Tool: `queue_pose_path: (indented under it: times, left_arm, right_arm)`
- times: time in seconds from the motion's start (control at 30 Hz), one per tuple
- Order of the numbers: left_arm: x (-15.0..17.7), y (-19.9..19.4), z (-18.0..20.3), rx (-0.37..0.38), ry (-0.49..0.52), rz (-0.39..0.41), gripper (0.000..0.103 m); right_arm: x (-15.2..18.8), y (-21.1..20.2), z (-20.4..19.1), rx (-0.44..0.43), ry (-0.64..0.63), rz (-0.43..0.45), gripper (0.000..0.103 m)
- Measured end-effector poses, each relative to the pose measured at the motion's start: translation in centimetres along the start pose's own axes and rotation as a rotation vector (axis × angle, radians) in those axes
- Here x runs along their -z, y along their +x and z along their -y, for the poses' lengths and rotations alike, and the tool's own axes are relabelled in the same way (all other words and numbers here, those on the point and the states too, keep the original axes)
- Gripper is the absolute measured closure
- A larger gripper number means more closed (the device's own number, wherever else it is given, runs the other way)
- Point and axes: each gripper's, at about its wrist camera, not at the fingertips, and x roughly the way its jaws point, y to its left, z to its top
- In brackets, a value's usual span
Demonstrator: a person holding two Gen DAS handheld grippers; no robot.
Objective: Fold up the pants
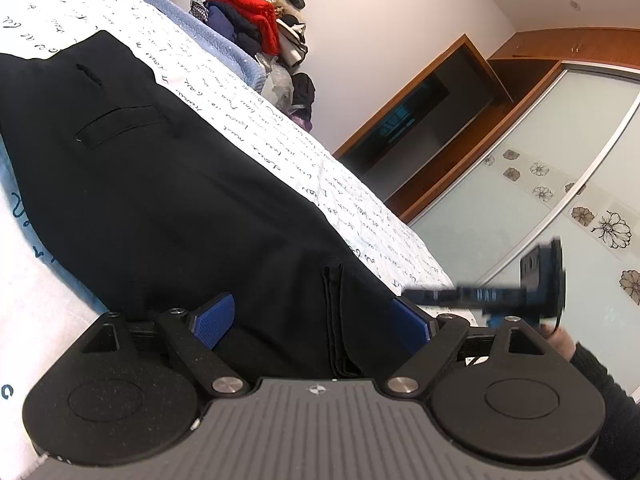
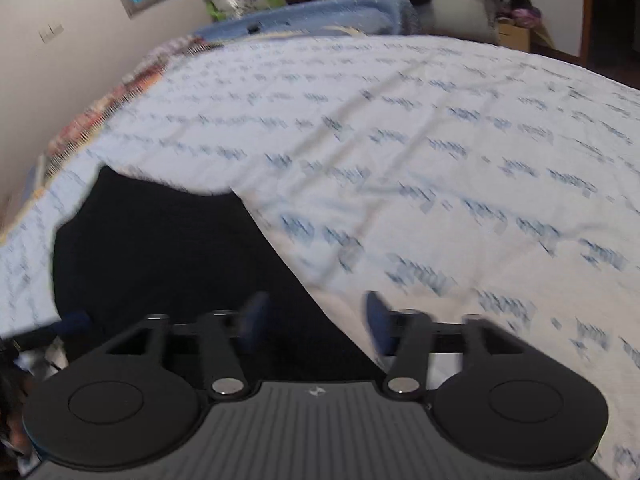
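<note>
Black pants [image 1: 160, 184] lie lengthwise on a bed sheet [image 1: 280, 128] printed with script, the back pockets toward the far end. My left gripper [image 1: 314, 320] is open, its blue pads [image 1: 216, 320] standing wide on either side of a folded hem edge without pressing it. In the blurred right wrist view the pants [image 2: 160, 260] fill the lower left. My right gripper [image 2: 316, 318] is open over their right edge, one pad above black cloth and one above the sheet [image 2: 440, 160]. Its blurred body [image 1: 536, 280] shows in the left wrist view.
A pile of clothes [image 1: 260, 20] and a blue blanket [image 1: 208, 28] sit at the bed's far end. Beyond the bed are a wardrobe with flowered sliding doors [image 1: 520, 200] and a wooden niche [image 1: 420, 120]. A hand in a dark sleeve [image 1: 600, 380] holds the right tool.
</note>
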Motion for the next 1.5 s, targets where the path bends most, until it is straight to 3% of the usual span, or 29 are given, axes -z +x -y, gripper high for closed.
queue_pose_path:
  times: [0.07,0.13,0.17,0.23,0.43,0.5,0.6,0.67,0.77,0.9,0.93,1.0,1.1,1.27,1.3,1.37,1.4,1.5]
  left_arm:
    - [0.0,0.0,0.0,-0.001,0.001,0.000,0.015]
    - [0.0,0.0,0.1,-0.002,0.004,0.000,0.015]
    - [0.0,-0.1,0.1,-0.002,0.003,0.000,0.015]
    - [0.0,-0.1,0.1,-0.003,0.003,0.001,0.015]
    - [0.0,-0.2,0.1,-0.002,0.002,0.004,0.015]
    - [0.1,-0.3,0.2,-0.002,0.003,0.004,0.015]
    - [0.1,-0.4,0.1,0.001,-0.003,0.005,0.015]
    - [0.1,-0.4,0.0,0.003,-0.007,0.005,0.015]
    - [0.1,-0.4,0.0,0.006,-0.011,0.005,0.015]
    - [0.1,-0.4,0.0,0.003,-0.009,0.005,0.015]
    - [0.1,-0.5,0.1,0.001,-0.006,0.005,0.015]
    - [0.1,-0.5,0.1,-0.005,-0.001,0.006,0.015]
    - [0.1,-0.7,0.4,-0.029,0.012,0.010,0.015]
    - [-0.6,-5.0,1.3,-0.125,0.030,0.071,0.015]
    - [-0.9,-6.5,1.2,-0.139,0.038,0.090,0.013]
    - [-1.7,-9.6,0.9,-0.202,0.068,0.131,0.012]
    - [-2.2,-11.3,0.6,-0.243,0.084,0.153,0.012]
    - [-4.5,-16.3,-0.3,-0.380,0.103,0.239,0.012]
  right_arm:
    - [1.3,0.3,-0.5,0.023,-0.056,-0.014,0.036]
    - [2.6,1.1,-1.3,0.052,-0.138,-0.030,0.056]
    - [3.1,1.2,-1.5,0.061,-0.158,-0.001,0.061]
    - [3.1,0.9,-1.3,0.055,-0.157,-0.002,0.080]
    - [3.1,0.7,1.8,-0.008,-0.052,0.012,0.085]
    - [3.3,0.2,3.3,-0.051,0.097,0.034,0.085]
    - [3.9,-2.8,4.0,-0.077,0.200,0.142,0.082]
    - [5.0,-5.2,4.3,-0.165,0.266,0.209,0.082]
    - [7.1,-6.9,3.2,-0.228,0.248,0.195,0.082]
    - [10.1,-4.3,1.7,-0.130,0.189,0.058,0.082]
    - [10.8,-4.4,1.4,-0.133,0.175,0.119,0.082]
    - [10.8,-4.3,1.5,-0.128,0.229,0.133,0.081]
    - [9.9,-5.2,0.1,-0.039,0.275,0.180,0.079]
    - [8.8,-6.8,-7.6,-0.013,0.085,0.295,0.076]
    - [8.7,-6.9,-9.5,-0.011,0.037,0.312,0.071]
    - [8.6,-6.8,-13.1,-0.011,-0.052,0.338,0.048]
    - [8.5,-6.5,-15.0,-0.015,-0.097,0.343,0.030]
    - [8.5,-5.4,-20.7,-0.057,-0.229,0.359,0.026]
